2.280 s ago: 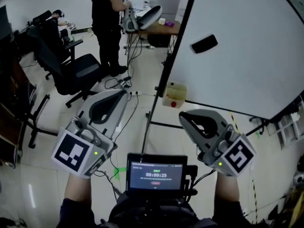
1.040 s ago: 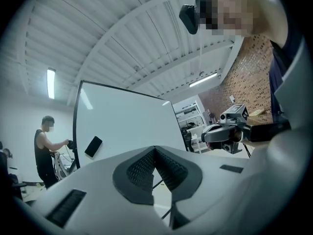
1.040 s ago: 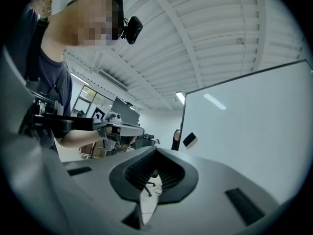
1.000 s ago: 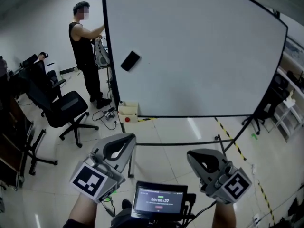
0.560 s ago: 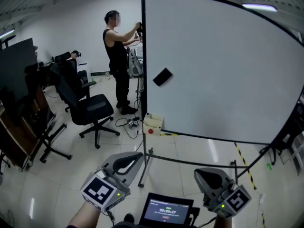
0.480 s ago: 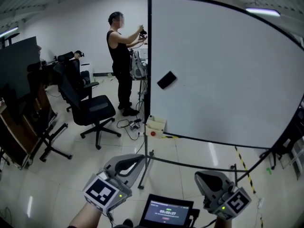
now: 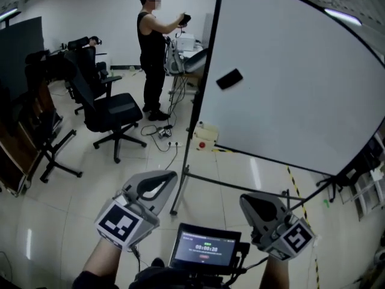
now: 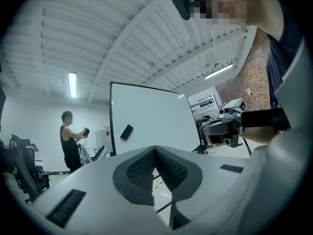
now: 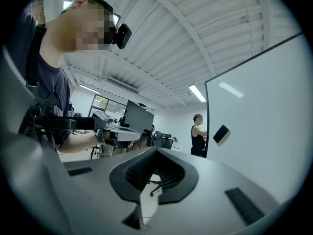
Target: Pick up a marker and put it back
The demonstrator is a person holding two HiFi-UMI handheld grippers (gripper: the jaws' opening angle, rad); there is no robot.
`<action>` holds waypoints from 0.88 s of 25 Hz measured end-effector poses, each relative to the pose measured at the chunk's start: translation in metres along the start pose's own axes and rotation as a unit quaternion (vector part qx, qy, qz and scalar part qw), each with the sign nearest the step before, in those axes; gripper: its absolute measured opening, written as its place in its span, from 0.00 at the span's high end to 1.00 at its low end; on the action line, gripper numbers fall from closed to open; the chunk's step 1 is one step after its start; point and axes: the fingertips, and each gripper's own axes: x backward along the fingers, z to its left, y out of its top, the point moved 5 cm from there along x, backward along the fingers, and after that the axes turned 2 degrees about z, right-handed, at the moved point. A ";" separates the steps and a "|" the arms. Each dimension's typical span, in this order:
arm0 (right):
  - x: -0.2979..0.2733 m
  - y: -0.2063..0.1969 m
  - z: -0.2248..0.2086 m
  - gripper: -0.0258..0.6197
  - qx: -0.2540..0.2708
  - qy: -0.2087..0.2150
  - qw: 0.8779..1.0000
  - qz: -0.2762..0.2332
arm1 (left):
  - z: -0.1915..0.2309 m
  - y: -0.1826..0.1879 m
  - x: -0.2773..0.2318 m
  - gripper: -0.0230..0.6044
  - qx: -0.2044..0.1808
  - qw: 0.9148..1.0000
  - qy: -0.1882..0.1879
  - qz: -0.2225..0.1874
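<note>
Whiteboard (image 7: 289,101) cut off top and right, object (image 7: 185,18) held by bystander (image 7: 150,53) unidentifiable

A whiteboard (image 7: 289,89) on a stand fills the right half of the head view, and an eraser (image 7: 229,79) sits on its face near the left edge. A box (image 7: 207,135) rests on the floor below the board's lower left corner, and cables (image 7: 161,132) lie just left of it. Farther left stands an office chair (image 7: 107,110). Behind the chair, near the board's left edge, stands a person (image 7: 150,47). Nearest the camera, the left gripper (image 7: 157,179) and the right gripper (image 7: 251,202) are side by side, apart, with a small screen (image 7: 204,253) low between them.
</note>
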 end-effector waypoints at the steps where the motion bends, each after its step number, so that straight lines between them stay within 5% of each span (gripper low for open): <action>1: -0.010 0.002 0.005 0.95 0.002 0.002 1.000 -0.002 | 0.009 -0.001 0.006 0.96 -0.002 1.000 0.000 -0.001; 11: -0.061 -0.004 0.027 0.95 -0.006 0.004 1.000 0.022 | 0.059 -0.016 0.024 0.96 0.006 1.000 0.009 -0.014; 22: -0.058 -0.010 0.019 0.95 0.005 -0.033 0.999 0.027 | 0.052 -0.025 0.008 0.96 0.014 1.000 -0.021 -0.001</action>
